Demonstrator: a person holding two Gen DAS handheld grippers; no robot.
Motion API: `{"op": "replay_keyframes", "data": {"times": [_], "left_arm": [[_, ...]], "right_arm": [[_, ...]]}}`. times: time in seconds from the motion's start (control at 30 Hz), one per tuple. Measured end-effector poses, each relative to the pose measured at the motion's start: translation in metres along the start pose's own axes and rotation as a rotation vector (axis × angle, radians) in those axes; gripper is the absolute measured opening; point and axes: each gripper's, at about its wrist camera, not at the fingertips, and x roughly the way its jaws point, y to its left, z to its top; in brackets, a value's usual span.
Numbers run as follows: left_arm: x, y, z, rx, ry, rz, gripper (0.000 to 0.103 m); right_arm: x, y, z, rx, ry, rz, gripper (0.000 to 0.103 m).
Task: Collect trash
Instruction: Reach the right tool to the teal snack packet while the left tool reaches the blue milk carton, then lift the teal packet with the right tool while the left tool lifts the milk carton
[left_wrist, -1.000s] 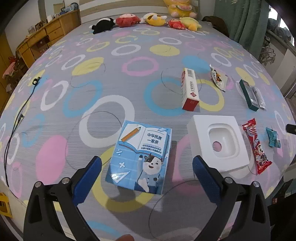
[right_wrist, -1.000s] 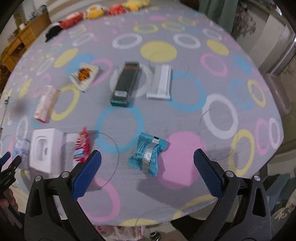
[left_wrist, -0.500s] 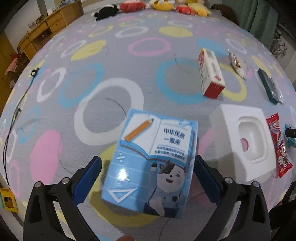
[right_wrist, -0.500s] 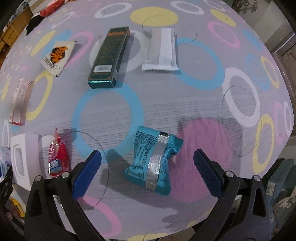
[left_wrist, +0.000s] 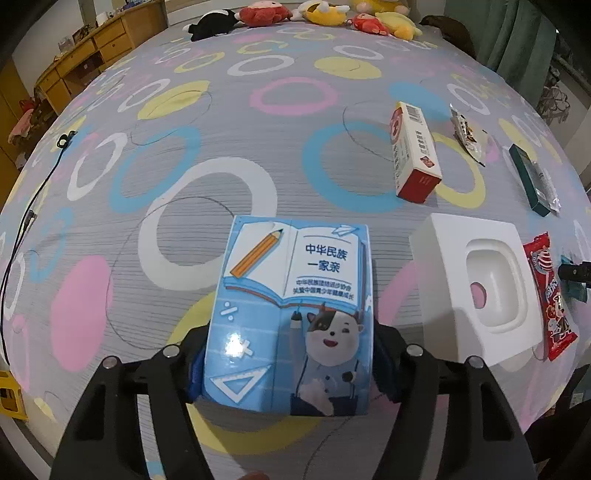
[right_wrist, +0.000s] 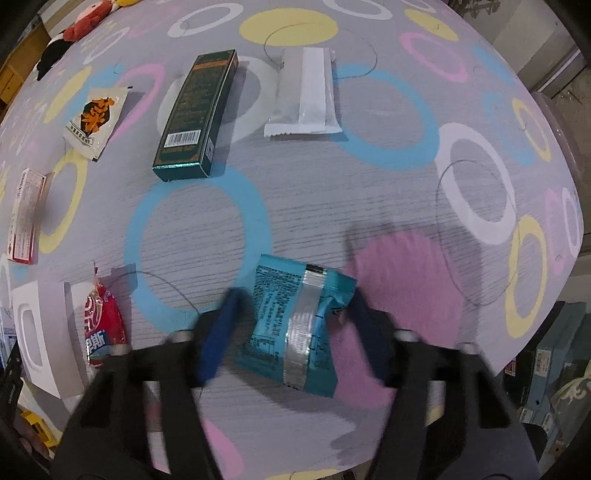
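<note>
grey cloth (left_wrist: 258, 122) with coloured rings, seemingly teal wrapper (right_wrist: 295, 325).

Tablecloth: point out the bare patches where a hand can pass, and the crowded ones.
Free: the wide stretch of tablecloth left of the blue carton, up to the plush toys; also right of the teal packet and white wrapper. Crowded: around the white foam tray, red-and-white box, red wrapper and dark green box.

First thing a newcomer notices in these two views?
The blue cartoon box fills the left view's centre, the left claw closed on its sides. In the right view, the right claw has been closing around a teal wrapper. More trash dots the ring-patterned cloth.
</note>
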Motion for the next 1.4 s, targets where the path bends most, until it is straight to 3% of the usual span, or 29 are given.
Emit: {"op": "replay_keyframes", "data": {"times": [0.2, 0.5, 0.57, 1.0, 1.4], "left_arm": [[-0.009, 0.001, -0.001, -0.019, -0.031, -0.033, 0.064], [-0.016, 0.004, -0.004, -0.028, -0.060, -0.043, 0.064], [-0.019, 0.006, -0.005, -0.029, -0.069, -0.047, 0.064], [-0.052, 0.010, -0.016, -0.045, -0.131, -0.064, 0.064], [-0.119, -0.007, -0.047, -0.013, -0.251, -0.035, 0.064]], "right_arm": [[0.002, 0.002, 0.005, -0.040, -0.003, -0.009, 0.030], [-0.005, 0.011, 0.007, -0.074, -0.037, -0.021, 0.028], [-0.024, 0.016, -0.014, -0.085, -0.053, -0.022, 0.028], [-0.090, 0.012, -0.042, -0.129, -0.155, 0.057, 0.028], [-0.147, 0.001, -0.081, -0.184, -0.281, 0.144, 0.028]]}}
